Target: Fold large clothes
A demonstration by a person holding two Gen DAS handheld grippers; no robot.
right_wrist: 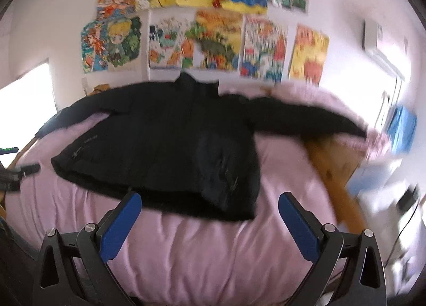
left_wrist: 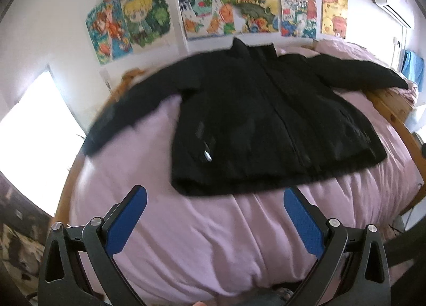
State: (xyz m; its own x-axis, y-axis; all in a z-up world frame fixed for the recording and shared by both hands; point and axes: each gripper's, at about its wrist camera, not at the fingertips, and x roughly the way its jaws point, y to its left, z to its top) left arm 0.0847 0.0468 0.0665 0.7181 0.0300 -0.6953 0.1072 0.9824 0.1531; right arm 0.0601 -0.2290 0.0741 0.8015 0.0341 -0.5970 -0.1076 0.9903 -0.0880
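A black zip-up jacket (left_wrist: 261, 119) lies flat and face up on a pink bed cover (left_wrist: 199, 231), collar toward the wall and both sleeves spread out sideways. The right wrist view shows the same jacket (right_wrist: 170, 146), blurred by motion. My left gripper (left_wrist: 215, 196) hangs open just short of the jacket's hem, with nothing between its blue pads (left_wrist: 130, 223). My right gripper (right_wrist: 210, 202) is open too, above the hem's right part, and holds nothing. A dark tip of the left gripper (right_wrist: 26, 168) shows at the far left of the right wrist view.
The bed has a wooden frame (left_wrist: 386, 106) around the pink cover. Colourful drawings (left_wrist: 213, 10) fill the wall behind it. A bright window (left_wrist: 34, 124) is at the left, an air conditioner (left_wrist: 388, 4) at the upper right, and a blue cloth (right_wrist: 402, 130) hangs at the right.
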